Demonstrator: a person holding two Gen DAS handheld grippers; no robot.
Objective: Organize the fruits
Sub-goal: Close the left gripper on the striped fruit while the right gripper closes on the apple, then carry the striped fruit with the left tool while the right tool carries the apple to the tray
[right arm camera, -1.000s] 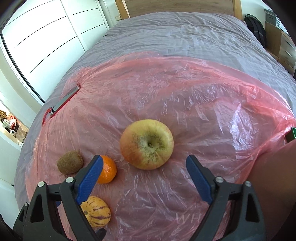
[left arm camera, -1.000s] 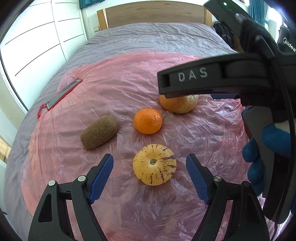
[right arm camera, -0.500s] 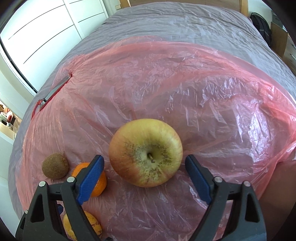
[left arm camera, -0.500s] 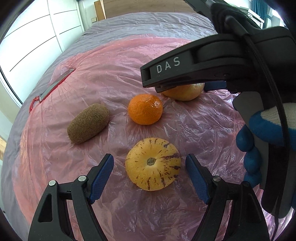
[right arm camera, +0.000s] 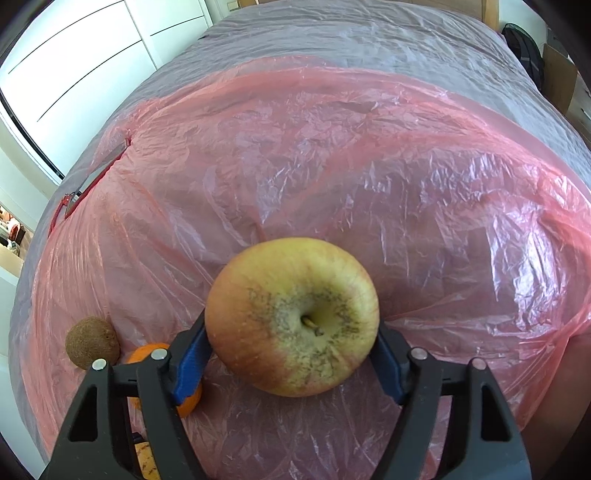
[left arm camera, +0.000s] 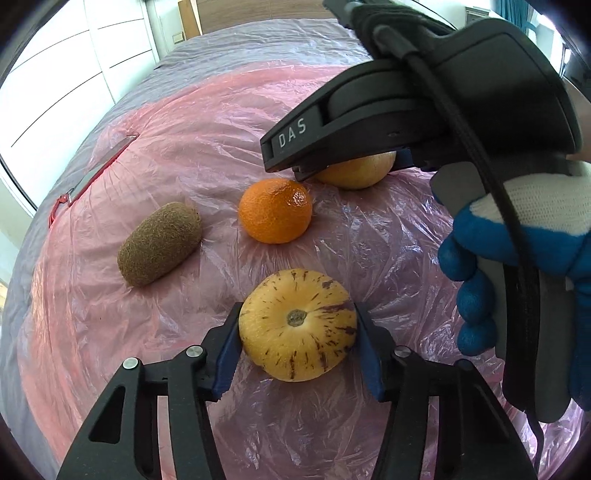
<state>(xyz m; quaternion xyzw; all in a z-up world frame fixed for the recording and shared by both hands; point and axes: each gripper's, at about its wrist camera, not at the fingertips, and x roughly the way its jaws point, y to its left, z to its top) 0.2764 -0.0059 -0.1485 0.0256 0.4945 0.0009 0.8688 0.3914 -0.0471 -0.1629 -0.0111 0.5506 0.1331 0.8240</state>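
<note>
My left gripper (left arm camera: 297, 343) is shut on a yellow melon with purple streaks (left arm camera: 297, 325), which rests on the pink plastic sheet (left arm camera: 369, 236). Beyond it lie an orange (left arm camera: 275, 210) and a brown kiwi (left arm camera: 159, 249). My right gripper (right arm camera: 291, 350) is shut on a yellow-red apple (right arm camera: 291, 314), stem end facing the camera. In the left wrist view the right gripper's black body (left arm camera: 424, 107) covers most of the apple (left arm camera: 354, 171). The kiwi (right arm camera: 92, 343) and orange (right arm camera: 147, 352) show at the right wrist view's lower left.
The pink sheet (right arm camera: 369, 166) covers a grey bed (right arm camera: 332, 33). A red-edged zip strip (left arm camera: 92, 173) lies at the sheet's left edge. White wardrobe doors (right arm camera: 74, 74) stand to the left. A gloved hand (left arm camera: 517, 236) holds the right gripper.
Both grippers moved down and forward onto their fruits and closed: the left on the striped melon, the right on the apple.
</note>
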